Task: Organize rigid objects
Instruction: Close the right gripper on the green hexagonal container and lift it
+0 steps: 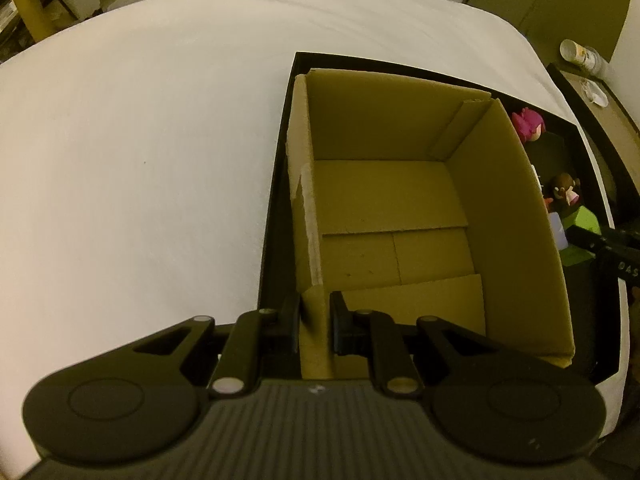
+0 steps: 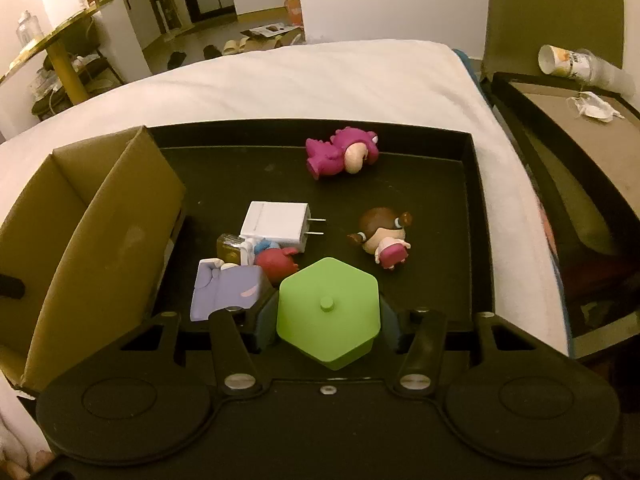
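Left wrist camera sits directly behind the left tongs (image 1: pixel 315 330), looking forward and steeply down, close above the near wall of the cardboard box (image 1: pixel 384 216); the bed (image 1: pixel 140 140) fills the left of its field. Right wrist camera sits behind the right tongs (image 2: pixel 328 320), angled down at close range over the black tray (image 2: pixel 478 208), room beyond. Shared ground: the box (image 2: pixel 92 232), the tray (image 1: pixel 276 184), the pink figurine (image 1: pixel 529 120) (image 2: pixel 342 154), the brown-haired figurine (image 1: pixel 565 190) (image 2: pixel 384 236), the white cup (image 1: pixel 580 56) (image 2: pixel 568 62).
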`<state>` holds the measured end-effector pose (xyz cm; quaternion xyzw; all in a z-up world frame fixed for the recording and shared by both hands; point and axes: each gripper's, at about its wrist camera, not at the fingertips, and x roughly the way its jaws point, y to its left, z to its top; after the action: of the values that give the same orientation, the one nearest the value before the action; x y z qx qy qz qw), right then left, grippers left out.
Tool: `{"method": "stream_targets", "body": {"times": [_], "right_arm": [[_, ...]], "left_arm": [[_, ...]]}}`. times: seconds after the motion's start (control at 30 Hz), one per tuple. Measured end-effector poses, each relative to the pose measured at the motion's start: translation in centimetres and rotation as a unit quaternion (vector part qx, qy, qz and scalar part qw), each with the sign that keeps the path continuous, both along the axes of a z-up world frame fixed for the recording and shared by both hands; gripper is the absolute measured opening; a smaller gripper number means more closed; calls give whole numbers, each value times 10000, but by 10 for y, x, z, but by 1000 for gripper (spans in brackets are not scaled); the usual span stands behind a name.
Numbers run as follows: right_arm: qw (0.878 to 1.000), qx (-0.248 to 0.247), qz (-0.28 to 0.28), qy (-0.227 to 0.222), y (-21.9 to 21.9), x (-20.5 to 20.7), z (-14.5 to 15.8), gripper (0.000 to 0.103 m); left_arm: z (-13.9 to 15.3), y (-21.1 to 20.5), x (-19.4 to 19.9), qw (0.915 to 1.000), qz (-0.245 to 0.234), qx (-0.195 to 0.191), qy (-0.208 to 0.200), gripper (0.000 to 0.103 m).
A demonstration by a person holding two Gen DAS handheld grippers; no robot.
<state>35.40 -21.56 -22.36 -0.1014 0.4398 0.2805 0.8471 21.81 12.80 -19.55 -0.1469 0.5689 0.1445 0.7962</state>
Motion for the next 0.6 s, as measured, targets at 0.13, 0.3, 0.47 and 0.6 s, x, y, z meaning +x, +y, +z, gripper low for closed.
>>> {"method": "stream_targets", "body": {"times": [0.13,0.3,0.47,0.6], "right_arm": [[9999,46,104,-86,3,-6,12,52],[9996,90,124,-245,9,-13,29,52],[9987,113,280,-414,22,-23,46,52],[9975,120,413,-564,37,-30,60,52]], "left_arm": [[-1,2,1,10000,-92,26,-4,13],[-1,3,-1,9998,-200,48,-51,13],[-2,4,-2,9996,-275,79,-77,13],[-4,1,-3,9995,-281,107,-87,13]]}}
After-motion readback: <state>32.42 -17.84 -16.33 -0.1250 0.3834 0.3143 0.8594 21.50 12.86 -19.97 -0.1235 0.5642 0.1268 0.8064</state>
